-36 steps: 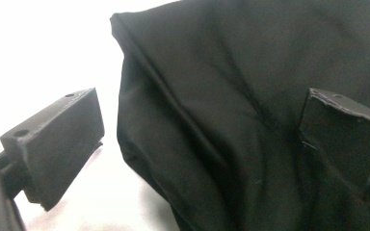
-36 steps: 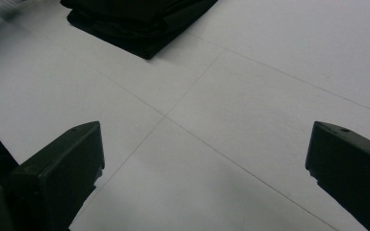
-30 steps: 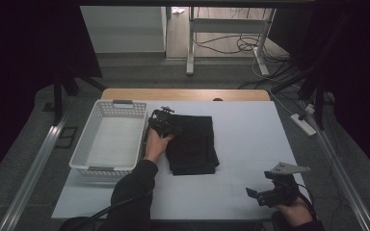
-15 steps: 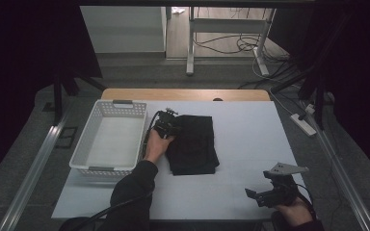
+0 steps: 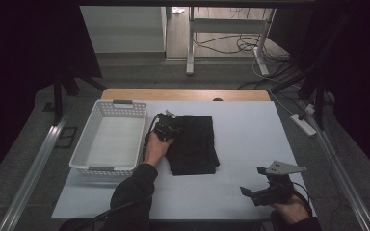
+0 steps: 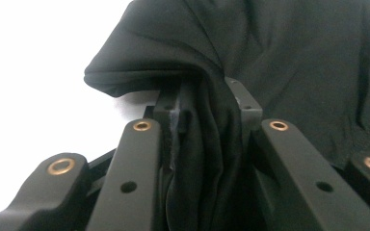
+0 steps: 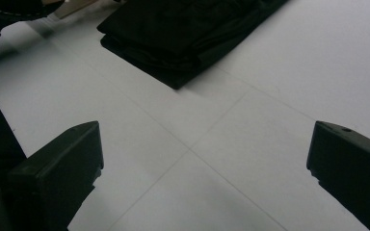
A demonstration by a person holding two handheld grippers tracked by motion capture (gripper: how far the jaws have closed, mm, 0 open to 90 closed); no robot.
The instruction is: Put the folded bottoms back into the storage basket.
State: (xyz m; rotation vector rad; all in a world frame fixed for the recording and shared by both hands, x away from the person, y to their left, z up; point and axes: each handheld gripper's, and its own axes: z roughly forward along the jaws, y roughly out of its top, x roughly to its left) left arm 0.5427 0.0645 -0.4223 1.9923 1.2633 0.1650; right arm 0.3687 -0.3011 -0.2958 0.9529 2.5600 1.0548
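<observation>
The left gripper (image 5: 166, 129) has just been closing, and in the left gripper view its jaws are pinched tight on a bunched edge of the folded black garment (image 6: 207, 159), cloth squeezed up between the pads. So the grab is made! From the high view, that garment (image 5: 192, 144) lies flat on the white table (image 5: 250, 130), stretching away to the gripper's right, not lifted yet. Just on the gripper's other side sits the white plastic basket (image 5: 108, 139), with nothing in it that I can see, and its near wall is close beside the person's left hand (image 5: 154, 151). That looks like the likely destination, though it's a judgement. Well away toward the near right corner, the right gripper (image 5: 265, 192) hangs over bare table, jaws spread wide with nothing between them; its own view looks across at the garment's corner (image 7: 173, 43). Grip done; lift and carry all left to do.
</observation>
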